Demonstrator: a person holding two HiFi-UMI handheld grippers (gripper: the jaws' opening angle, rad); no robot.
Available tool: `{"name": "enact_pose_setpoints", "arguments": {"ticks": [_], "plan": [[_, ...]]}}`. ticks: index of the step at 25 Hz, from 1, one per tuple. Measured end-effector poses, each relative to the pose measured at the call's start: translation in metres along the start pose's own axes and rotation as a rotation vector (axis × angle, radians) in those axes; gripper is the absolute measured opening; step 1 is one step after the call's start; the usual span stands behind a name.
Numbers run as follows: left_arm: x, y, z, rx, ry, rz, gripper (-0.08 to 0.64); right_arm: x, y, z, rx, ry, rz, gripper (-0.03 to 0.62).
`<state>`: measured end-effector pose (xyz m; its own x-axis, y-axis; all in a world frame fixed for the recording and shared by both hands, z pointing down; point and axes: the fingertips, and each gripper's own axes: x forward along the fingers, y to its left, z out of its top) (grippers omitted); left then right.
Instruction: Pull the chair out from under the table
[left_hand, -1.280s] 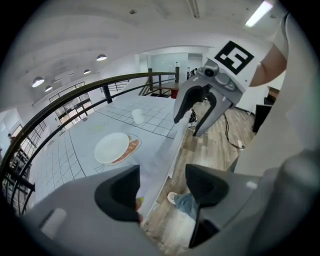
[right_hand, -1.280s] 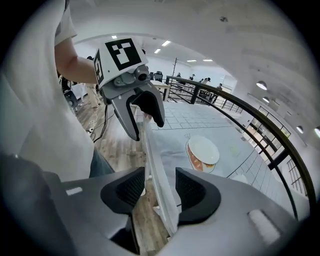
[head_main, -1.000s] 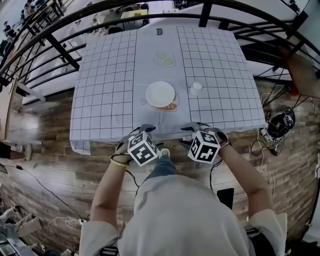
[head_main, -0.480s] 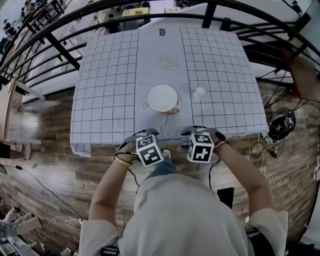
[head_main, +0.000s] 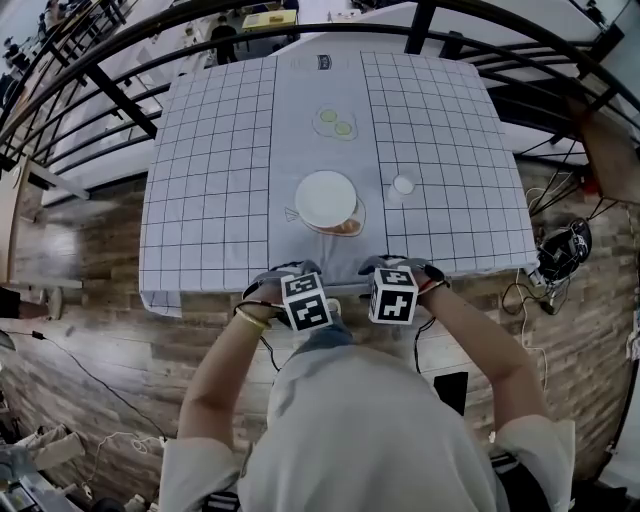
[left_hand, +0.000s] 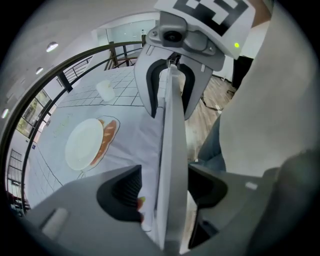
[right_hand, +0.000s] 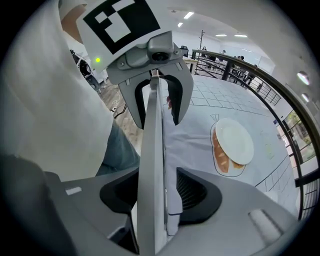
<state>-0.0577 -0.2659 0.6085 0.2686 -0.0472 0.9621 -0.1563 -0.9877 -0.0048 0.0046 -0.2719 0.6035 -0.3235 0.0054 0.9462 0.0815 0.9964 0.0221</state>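
As jaws close, left gripper (left_hand: 163, 186) straddles chair back (left_hand: 173, 125).

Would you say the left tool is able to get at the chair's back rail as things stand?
Probably yes: the back rail already stands between the jaws of the left tool, which have just been closing but do not yet press it. Only the tablecloth hangs alongside.

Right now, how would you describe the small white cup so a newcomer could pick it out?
Find the table under the grid-lined cloth, then the round white plate on its plain middle strip. The cup stands apart to the plate's right, on the gridded squares, far smaller than the plate.
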Motion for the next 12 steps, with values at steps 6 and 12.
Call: {"name": "enact_pose_setpoints", "arguments": {"ticks": [6,12], "plan": [[0.008,-0.003,-0.001,0.011,0.016,-0.020,0.253,0.014,0.001,-0.004,0.000,0.018,0.022,0.207],[0.015,0.000,0.000,0.007,0.038,-0.050,0.231,0.021,0.000,-0.003,-0.001,0.018,0.057,0.205]]}}
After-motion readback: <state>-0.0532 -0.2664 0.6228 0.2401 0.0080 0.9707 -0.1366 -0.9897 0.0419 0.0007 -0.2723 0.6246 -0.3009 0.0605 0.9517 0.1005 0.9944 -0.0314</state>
